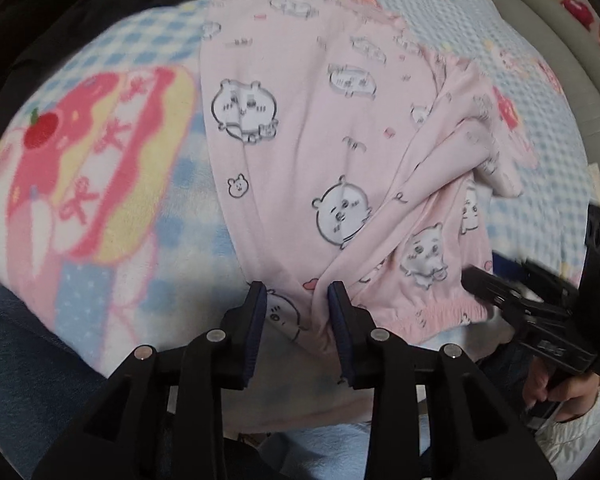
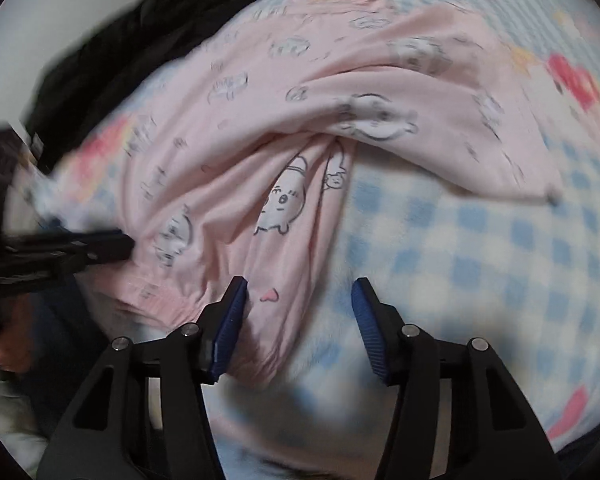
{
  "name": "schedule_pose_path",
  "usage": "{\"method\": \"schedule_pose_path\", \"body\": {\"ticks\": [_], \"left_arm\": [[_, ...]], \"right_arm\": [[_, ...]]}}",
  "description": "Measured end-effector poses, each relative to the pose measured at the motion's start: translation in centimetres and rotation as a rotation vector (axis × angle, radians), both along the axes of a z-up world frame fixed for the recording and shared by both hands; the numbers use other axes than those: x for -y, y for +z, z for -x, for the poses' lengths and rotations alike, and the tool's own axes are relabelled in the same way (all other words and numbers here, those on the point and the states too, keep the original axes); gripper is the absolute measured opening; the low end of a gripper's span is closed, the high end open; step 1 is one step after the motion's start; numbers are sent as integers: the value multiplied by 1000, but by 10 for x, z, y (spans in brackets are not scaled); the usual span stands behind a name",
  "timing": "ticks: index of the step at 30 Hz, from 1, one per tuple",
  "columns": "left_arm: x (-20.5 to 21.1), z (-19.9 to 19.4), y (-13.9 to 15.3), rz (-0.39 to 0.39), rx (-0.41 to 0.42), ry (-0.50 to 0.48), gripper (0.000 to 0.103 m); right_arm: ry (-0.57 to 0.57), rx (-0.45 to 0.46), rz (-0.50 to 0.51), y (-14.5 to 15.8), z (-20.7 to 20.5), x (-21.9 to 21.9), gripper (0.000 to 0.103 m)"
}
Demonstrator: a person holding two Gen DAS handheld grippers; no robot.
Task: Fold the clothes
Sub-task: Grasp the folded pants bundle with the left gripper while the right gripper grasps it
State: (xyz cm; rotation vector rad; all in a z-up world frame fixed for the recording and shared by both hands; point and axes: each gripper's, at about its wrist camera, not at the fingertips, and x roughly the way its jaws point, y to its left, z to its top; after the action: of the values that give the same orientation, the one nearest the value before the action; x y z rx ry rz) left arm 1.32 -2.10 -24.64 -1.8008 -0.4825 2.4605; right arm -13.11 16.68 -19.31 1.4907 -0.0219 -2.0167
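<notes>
left claw: we see our left gripper (image 1: pixel 296 294) part-closed, waistband fabric bunched between the pads and touching both; a pinch looks likely, but we cannot tell if it is really clamped
right claw: our right gripper (image 2: pixel 300 292) is released, jaws wide; the pants edge lies against the left pad, and the right pad hangs over bare blanket
key relation: pants (image 1: pixel 320 152) start right at both claws, at the waistband (image 1: pixel 432 314), and run away from us; long axis near-to-far. Left hand sits on the cloth, right only at its side edge, so we judge the left is nearer to a hold
pants position: flat on the blanket (image 1: pixel 100 184), one leg straight and smooth, the other twisted and folded across on the right side
pants material: soft pink knit, thin and limp, printed with white cartoon critters; gathered elastic waist
blanket: fluffy fleece, blue-white check with pink and yellow patches; cloth will drag on it, we reckon
far: dark garment (image 2: pixel 148 40) heaped beyond the pants, edge blurred
next: we reckon the right claw must shift left onto the waistband before any lift
</notes>
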Motion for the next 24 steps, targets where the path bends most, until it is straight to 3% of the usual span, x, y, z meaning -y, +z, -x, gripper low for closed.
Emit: {"method": "schedule_pose_path", "body": {"ticks": [2,5,6,7,9,14,18,20,21,24], "left_arm": [[-15,8,21,22,-72,-47,33],[-55,33,48,37,-178,-152,34],[-71,44,55,46,-205,-197,36],[-93,58,59,65,-225,-261,46],[-131,82,58,107,-221,-365,54],[-212,106,32,176,-198,-567,55],[-232,122,5,216,-146,-578,55],[-230,128,-3,221,-134,-545,33],[-224,128,-1,218,-140,-509,10],[-184,125,28,118,-213,-361,6]], "right_arm": [[-68,7,51,13,3,-25,54],[-192,-75,-8,34,15,-60,56],[-231,-96,-30,38,21,-72,56],[-268,-97,-47,38,27,-83,56],[-345,-77,-74,34,40,-106,56],[-429,-57,-74,23,49,-140,56],[-425,-49,-79,19,53,-150,56],[-407,-58,-101,17,57,-144,56],[-395,-69,-120,16,61,-139,56],[-341,-116,-153,18,70,-120,56]]}}
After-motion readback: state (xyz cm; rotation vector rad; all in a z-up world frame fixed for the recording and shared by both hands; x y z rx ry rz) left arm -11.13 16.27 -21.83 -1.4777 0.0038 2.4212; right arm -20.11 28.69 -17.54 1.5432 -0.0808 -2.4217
